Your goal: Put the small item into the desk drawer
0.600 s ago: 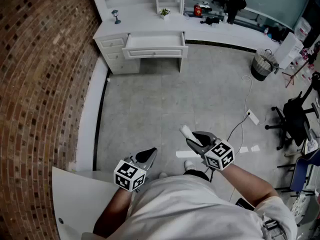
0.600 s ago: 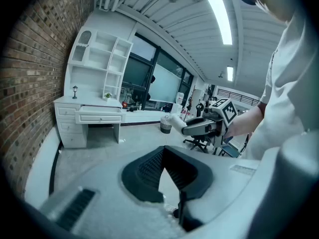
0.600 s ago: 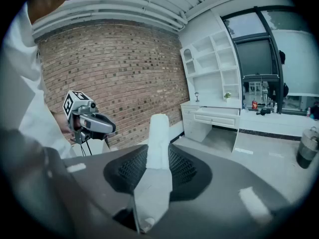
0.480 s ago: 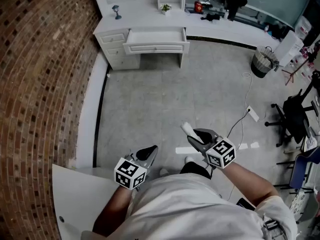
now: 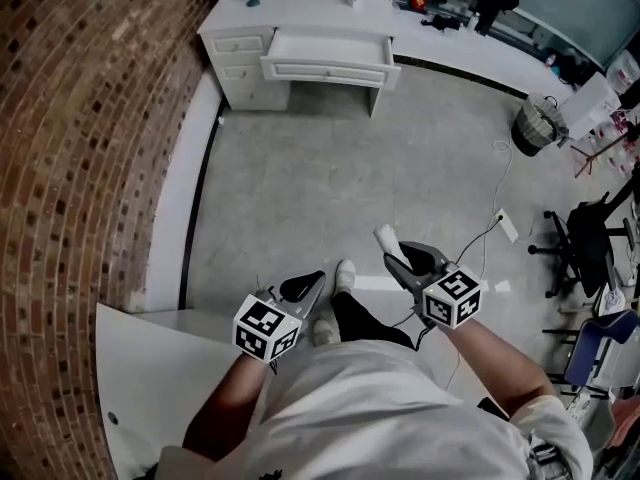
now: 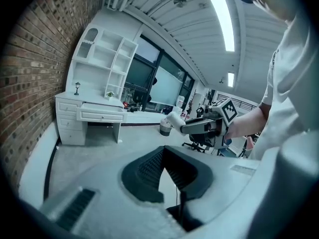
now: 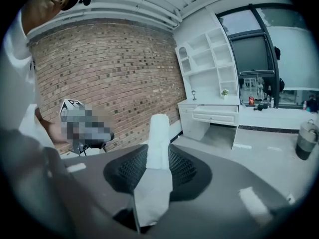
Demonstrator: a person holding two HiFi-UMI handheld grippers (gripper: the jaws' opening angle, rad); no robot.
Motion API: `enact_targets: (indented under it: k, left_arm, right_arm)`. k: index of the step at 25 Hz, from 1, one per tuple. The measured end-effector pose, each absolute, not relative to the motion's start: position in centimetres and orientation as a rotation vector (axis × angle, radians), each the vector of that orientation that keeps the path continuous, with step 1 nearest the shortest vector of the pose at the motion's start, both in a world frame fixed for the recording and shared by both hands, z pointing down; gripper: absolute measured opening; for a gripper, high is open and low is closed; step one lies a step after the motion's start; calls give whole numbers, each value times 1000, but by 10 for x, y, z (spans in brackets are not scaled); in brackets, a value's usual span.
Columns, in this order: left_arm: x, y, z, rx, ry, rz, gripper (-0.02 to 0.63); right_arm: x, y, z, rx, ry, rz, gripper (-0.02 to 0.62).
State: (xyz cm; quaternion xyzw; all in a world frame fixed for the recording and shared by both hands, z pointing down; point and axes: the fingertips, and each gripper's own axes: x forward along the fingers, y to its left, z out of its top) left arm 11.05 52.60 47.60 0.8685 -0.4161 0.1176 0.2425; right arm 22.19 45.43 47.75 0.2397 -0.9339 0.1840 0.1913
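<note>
two grippers are held close in front of the person, above the grey floor (image 5: 330,188). the left gripper (image 5: 312,282) has its jaws together, with nothing between them. the right gripper (image 5: 400,259) is clamped on the small white item (image 5: 386,238), a roll-like piece that sticks out past the jaw tips. well apart from it, across the floor, the white desk (image 5: 240,43) stands against the brick wall (image 5: 80,118), its drawer (image 5: 328,50) pulled open.
</note>
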Motion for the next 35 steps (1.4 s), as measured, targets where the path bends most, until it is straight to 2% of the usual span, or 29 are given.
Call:
enact_targets:
  k: [10,20,35]
  left_arm:
    - [92,441,482,2324,-1155,380,5]
    - [105,317,465,2345,-1184,417,5]
    - [95,205,466,2434,-1080,454,6]
  right_arm:
    - [198,343,490,661,-2651,548,137]
    - [214,219,489,666,-2685,526,137]
    - [202,121,498,784,-2666,580,137]
